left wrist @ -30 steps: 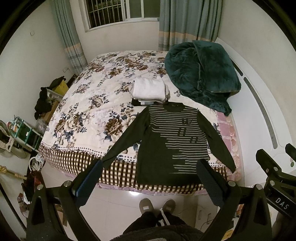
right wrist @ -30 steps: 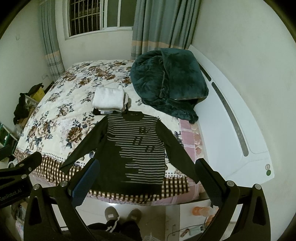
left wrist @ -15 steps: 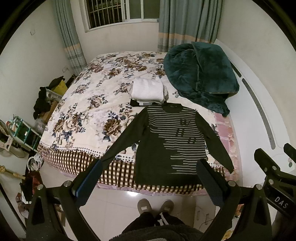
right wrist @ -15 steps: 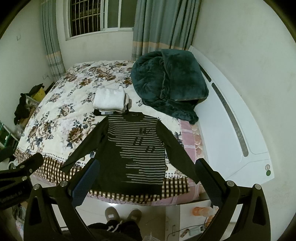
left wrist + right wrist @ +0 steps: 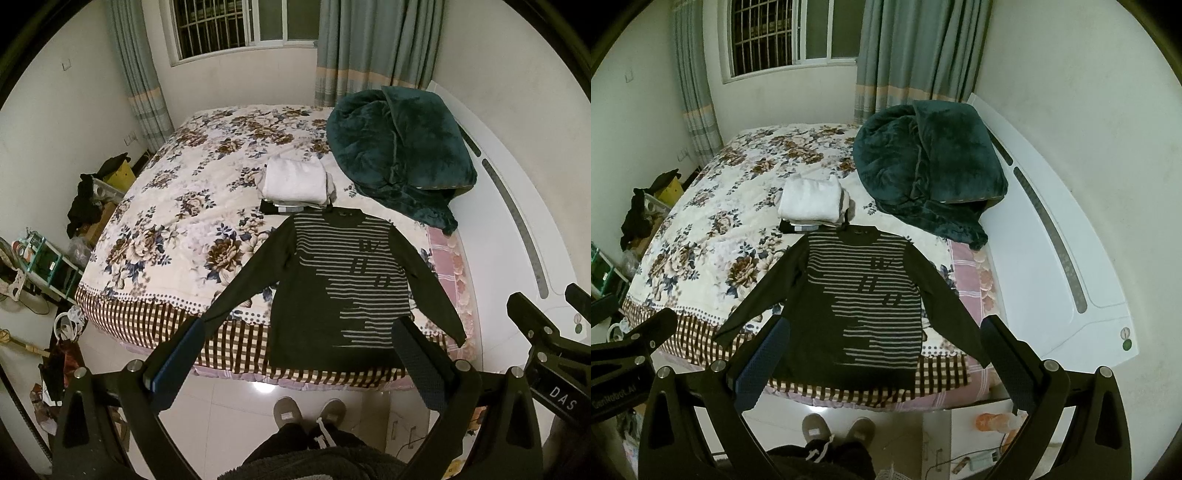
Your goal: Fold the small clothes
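Dark striped sweater (image 5: 343,291) lies flat, sleeves spread, hem seemingly overhanging bed (image 5: 177,221).

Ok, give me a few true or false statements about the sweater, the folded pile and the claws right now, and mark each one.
1. The striped sweater lies spread flat with both sleeves out. True.
2. The left claw grips a sleeve. False: it is open, holding nothing, above the floor in front of the bed.
3. The white folded pile sits just beyond the sweater's collar. True.
4. The green blanket covers the sweater. False: it is heaped apart, near the headboard.
5. The right claw is shut. False: its jaws stand wide open.
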### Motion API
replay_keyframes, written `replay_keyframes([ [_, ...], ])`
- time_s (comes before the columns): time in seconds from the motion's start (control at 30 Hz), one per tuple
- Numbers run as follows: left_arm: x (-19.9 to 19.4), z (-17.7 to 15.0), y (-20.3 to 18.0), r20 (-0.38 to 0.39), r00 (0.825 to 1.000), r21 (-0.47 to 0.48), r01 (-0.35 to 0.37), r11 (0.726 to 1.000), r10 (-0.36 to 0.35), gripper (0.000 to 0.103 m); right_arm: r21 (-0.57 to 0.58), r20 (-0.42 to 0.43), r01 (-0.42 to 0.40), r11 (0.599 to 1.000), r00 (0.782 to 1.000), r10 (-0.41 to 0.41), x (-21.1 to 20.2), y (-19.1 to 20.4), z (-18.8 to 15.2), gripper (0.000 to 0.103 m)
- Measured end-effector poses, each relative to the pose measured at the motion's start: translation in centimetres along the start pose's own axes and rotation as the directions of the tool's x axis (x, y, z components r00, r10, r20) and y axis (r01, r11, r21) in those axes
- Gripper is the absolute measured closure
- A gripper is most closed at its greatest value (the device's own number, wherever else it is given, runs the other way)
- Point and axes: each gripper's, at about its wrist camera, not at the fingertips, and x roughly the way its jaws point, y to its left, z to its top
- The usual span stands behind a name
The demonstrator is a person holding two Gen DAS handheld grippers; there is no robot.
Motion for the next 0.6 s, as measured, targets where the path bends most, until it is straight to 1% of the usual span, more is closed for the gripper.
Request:
replay_keyframes([
  [0.1,0.0,0.1,-0.1,0.003,1.000,-0.002,-0.002,1.000,0.002,0.000,-0.001,0.000,-0.004,1.000,1.000,0.004,-0.1,0.0,0.4,0.000],
  [0.2,-0.1,0.1,0.0,0.005,1.000,0.001,-0.002,1.000,0.002,0.000,-0.001,0.003,-0.005,1.000,1.000,0.005,0.0,-0.2,0.0,0.000],
  [0.47,-0.4,0.9,0.0,0.013,1.000,-0.001,-0.001,1.000,0.001,0.000,-0.001,0.010,-0.009,1.000,1.000,0.009,0.1,-0.3,0.2,0.000],
  [0.53,-0.5,1.5,0.2,0.014,1.000,-0.003,0.002,1.000,-0.002,0.000,0.000,0.010,-0.008,1.000,1.000,0.008,0.1,-0.3,0.4,0.000],
  [0.6,-0.6,1.1,0.4,0.015,1.000,-0.002,0.002,1.000,-0.002,0.000,0.001,0.011,-0.009,1.000,1.000,0.009,0.1,-0.3,0.2,0.000],
])
